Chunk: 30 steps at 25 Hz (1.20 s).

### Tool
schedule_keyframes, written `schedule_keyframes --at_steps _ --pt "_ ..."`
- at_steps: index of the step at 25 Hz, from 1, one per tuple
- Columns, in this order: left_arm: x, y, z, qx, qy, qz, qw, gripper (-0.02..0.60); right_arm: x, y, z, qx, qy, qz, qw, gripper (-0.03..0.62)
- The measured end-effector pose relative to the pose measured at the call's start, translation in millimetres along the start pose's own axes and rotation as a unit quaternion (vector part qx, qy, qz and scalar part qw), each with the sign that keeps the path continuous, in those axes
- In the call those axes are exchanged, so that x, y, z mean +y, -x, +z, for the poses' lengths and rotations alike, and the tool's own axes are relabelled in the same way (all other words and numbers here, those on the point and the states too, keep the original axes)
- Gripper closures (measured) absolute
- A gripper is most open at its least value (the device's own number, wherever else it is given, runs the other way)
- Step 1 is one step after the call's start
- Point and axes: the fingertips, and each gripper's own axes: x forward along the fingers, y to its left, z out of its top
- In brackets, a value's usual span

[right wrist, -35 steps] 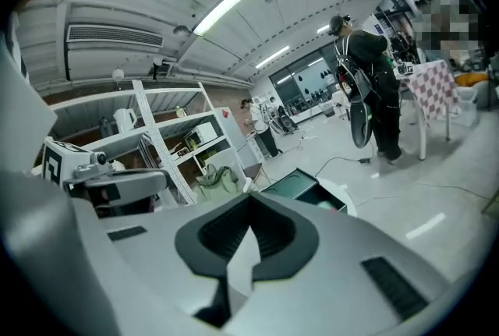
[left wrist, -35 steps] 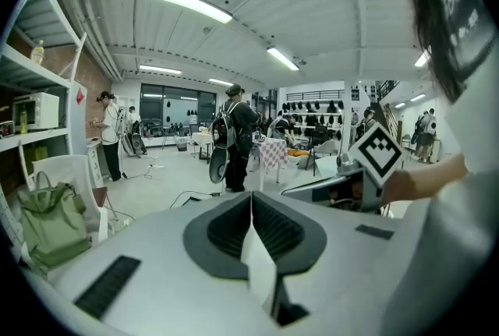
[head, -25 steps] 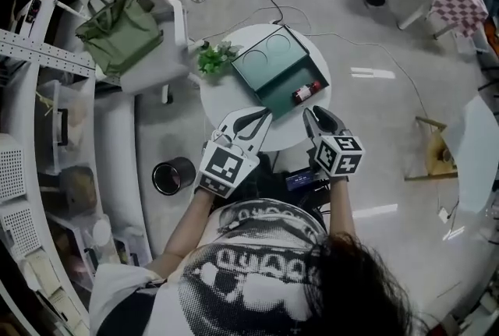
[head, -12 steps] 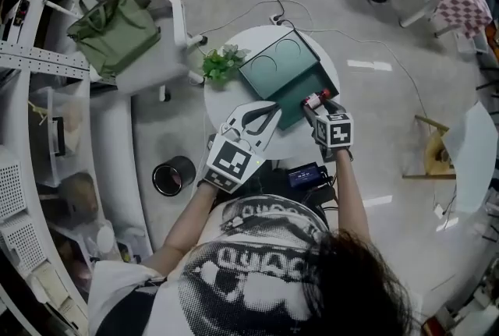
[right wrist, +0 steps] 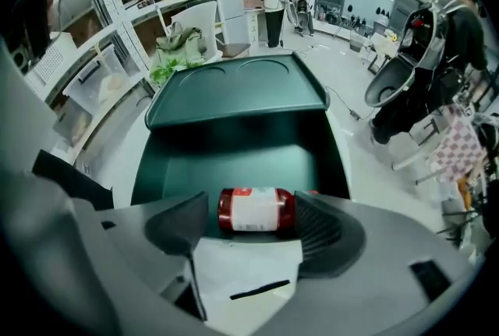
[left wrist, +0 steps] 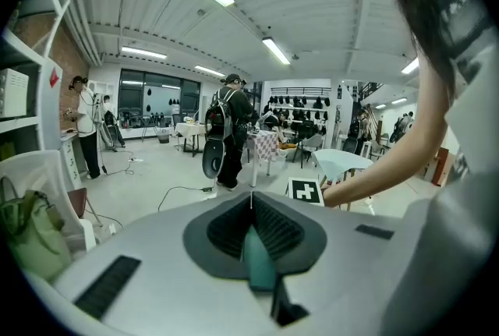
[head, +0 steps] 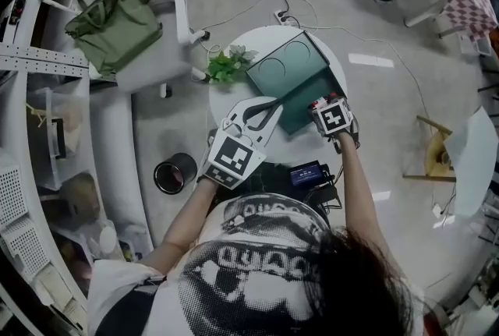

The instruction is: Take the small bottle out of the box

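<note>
My right tongs (right wrist: pixel 251 206), jaws just been opening, stand released around the small bottle (right wrist: pixel 256 213) lying on its side by the near edge of the open green box (right wrist: pixel 226 163), my left tongs (left wrist: pixel 250 202) clenched on that box's edge, box mid-counter (head: pixel 222 93).

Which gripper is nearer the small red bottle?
Right. The right gripper, jaws just opening wide, straddles the bottle; the left gripper clamps the box wall, off to the bottle's left.
</note>
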Motion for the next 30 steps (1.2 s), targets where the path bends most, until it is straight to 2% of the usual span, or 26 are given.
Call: schedule_keyframes --at_steps 2,6,10,14,18,22,24,27,30 --pt "5.2 -0.5 -1.1 0.0 0.002 0.002 1.0 0.568 -6.6 -2.6 -0.1 0.018 0.003 -0.016 1.0 0.249" --pt "14.4 -0.7 -3.2 -0.002 0.006 0.005 1.0 0.568 -11.3 -8.3 17.2 -0.004 0.039 -0.028 0.999 0.249" --pt "23.4 -0.4 -6.0 -0.002 0.011 0.01 0.9999 0.568 11.6 -15.9 22.1 -0.015 0.048 0.015 0.999 0.249" --pt "29.4 1.4 -7.0 -0.004 0.016 0.014 0.9998 0.568 42.5 -16.2 42.2 -0.06 0.078 0.049 0.994 0.26" --pt "38.6 4.4 -11.4 -0.004 0.022 0.022 0.9995 0.568 41.1 -12.5 44.9 -0.072 0.013 0.028 0.997 0.26" --pt "47.5 7.5 -16.2 -0.004 0.03 0.031 0.9991 0.568 15.5 -3.3 24.6 -0.031 -0.055 -0.013 0.998 0.252" --pt "50.9 8.0 -17.1 -0.006 0.033 0.032 0.9989 0.568 1.7 4.9 22.8 -0.025 -0.076 -0.02 0.997 0.247" --pt "55.4 8.0 -18.9 -0.009 0.035 0.034 0.9988 0.568 -12.1 10.9 26.3 -0.014 -0.094 -0.008 0.995 0.226" --pt "58.9 7.5 -20.1 -0.011 0.038 0.034 0.9987 0.568 -11.8 1.6 19.1 0.032 -0.104 0.029 0.994 0.192"
